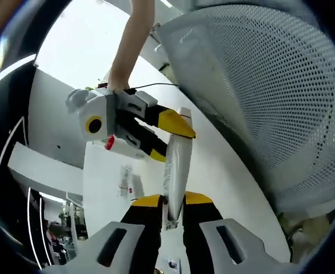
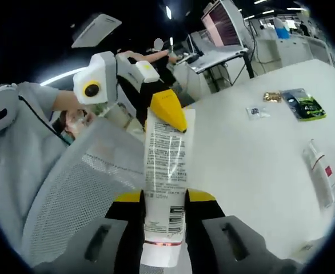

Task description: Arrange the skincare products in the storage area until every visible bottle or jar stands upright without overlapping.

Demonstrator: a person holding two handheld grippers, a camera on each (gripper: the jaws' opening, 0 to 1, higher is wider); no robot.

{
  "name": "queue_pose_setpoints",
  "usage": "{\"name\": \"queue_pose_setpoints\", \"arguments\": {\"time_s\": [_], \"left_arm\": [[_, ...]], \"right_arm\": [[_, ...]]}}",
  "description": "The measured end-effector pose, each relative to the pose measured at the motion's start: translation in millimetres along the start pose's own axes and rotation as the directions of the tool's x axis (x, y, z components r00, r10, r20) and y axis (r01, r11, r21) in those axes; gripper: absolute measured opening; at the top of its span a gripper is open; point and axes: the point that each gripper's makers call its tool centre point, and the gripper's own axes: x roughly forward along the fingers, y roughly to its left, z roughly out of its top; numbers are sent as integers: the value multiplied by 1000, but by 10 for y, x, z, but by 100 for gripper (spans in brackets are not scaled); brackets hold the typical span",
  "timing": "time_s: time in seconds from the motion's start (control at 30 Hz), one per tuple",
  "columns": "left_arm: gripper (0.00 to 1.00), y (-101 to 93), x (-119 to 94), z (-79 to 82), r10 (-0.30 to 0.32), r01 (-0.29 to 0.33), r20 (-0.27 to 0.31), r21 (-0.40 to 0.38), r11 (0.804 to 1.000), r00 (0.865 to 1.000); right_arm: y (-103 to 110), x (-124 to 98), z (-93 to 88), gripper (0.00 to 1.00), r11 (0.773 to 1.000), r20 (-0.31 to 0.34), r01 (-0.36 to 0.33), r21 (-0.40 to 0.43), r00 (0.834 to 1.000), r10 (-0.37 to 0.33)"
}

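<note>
A white tube (image 1: 175,165) is held in the air, clamped at one end by the left gripper (image 1: 171,201) and at the other by the right gripper (image 2: 165,200). The left gripper view shows a perforated white basket (image 1: 270,97); the right gripper view shows the tube's printed label and packets (image 2: 302,104) on the white table (image 2: 253,154).

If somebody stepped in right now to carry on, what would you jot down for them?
Left tongs: shut on one end of the white tube.
Right tongs: shut on the same tube's other end, so both hold it in the air between them.
Beside it: white mesh basket. On the white table: small sachets and a green packet.
Done: tube lifted.
Left: stand it upright, then sort the rest.
</note>
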Motion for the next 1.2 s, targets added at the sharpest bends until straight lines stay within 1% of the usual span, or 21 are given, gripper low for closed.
{"name": "queue_pose_setpoints", "arguments": {"time_s": [0.13, 0.23, 0.3, 0.4, 0.5, 0.53, 0.57, 0.6, 0.63, 0.67, 0.7, 0.73, 0.8, 0.83, 0.87, 0.9, 0.97, 1.0, 1.03, 1.1, 1.2], "left_arm": [[6, 13, -18, -17, 0, 1, -34, 40, 999, 999], [5, 0, -16, -13, -13, 17, -55, 73, 997, 998], [5, -11, -6, 7, -25, 31, -68, 78, 996, 997], [5, -19, 7, -14, -60, 67, -92, 71, 995, 994], [5, -15, 36, -29, -83, 94, -132, 73, 993, 988], [5, -25, 37, -42, -101, 110, -156, 52, 993, 983], [5, -17, 41, -40, -106, 117, -162, 59, 991, 981], [5, -20, 40, -55, -116, 127, -174, 53, 991, 978], [5, -28, 40, -63, -132, 143, -189, 42, 989, 973], [4, -78, 27, -83, -165, 171, -204, 11, 985, 965], [4, -80, 40, -48, -173, 176, -192, 1, 984, 966], [4, -83, 51, -34, -173, 175, -190, -8, 985, 966], [3, -116, 51, -53, -186, 184, -210, -27, 983, 960], [3, -112, 50, -59, -184, 180, -209, -38, 983, 961], [3, -111, 48, -61, -185, 179, -208, -46, 983, 960], [3, -121, 42, -73, -198, 186, -212, -78, 980, 957], [3, -115, 33, -76, -208, 191, -217, -97, 977, 954], [3, -119, 21, -77, -222, 198, -219, -129, 972, 950], [3, -114, 18, -74, -230, 203, -219, -139, 969, 948], [3, -106, 13, -72, -243, 211, -218, -160, 964, 945], [3, -95, 15, -59, -260, 219, -207, -201, 955, 943]], "right_arm": [[-2, 12, 16, 27, 1000, 11, -2, 11, 1000, 1], [-10, 26, 7, 28, 1000, 6, 0, 19, 1000, 0], [-10, 37, -3, 28, 1000, 3, 2, 16, 1000, -2], [-49, 72, -31, 28, 999, -12, 30, 28, 999, -30], [-103, 84, -46, 28, 997, -31, 71, 10, 997, -71], [-126, 84, -48, 28, 996, -38, 91, 4, 995, -91], [-141, 84, -48, 28, 994, -41, 107, -6, 993, -107], [-178, 76, -50, 28, 990, -48, 136, -26, 989, -137], [-189, 73, -52, 28, 988, -52, 148, -31, 987, -150], [-233, 59, -66, 27, 982, -65, 180, -48, 981, -183], [-308, 32, -108, 27, 966, -99, 234, -114, 964, -245], [-308, 42, -103, 26, 962, -95, 248, -111, 961, -258], [-298, 38, -88, 26, 967, -86, 238, -90, 966, -246], [-300, 33, -88, 26, 966, -85, 241, -93, 965, -249], [-307, 27, -92, 26, 963, -86, 251, -104, 962, -260], [-312, 22, -91, 25, 959, -86, 257, -115, 960, -268], [-323, 9, -65, 24, 949, -84, 278, -150, 953, -292], [-330, 3, -55, 24, 944, -85, 284, -168, 950, -301], [-337, -6, -43, 23, 938, -89, 291, -190, 946, -312], [-297, 5, -23, 22, 926, -96, 306, -221, 938, -332], [-297, -12, -28, 21, 918, -104, 313, -245, 932, -346]]}}
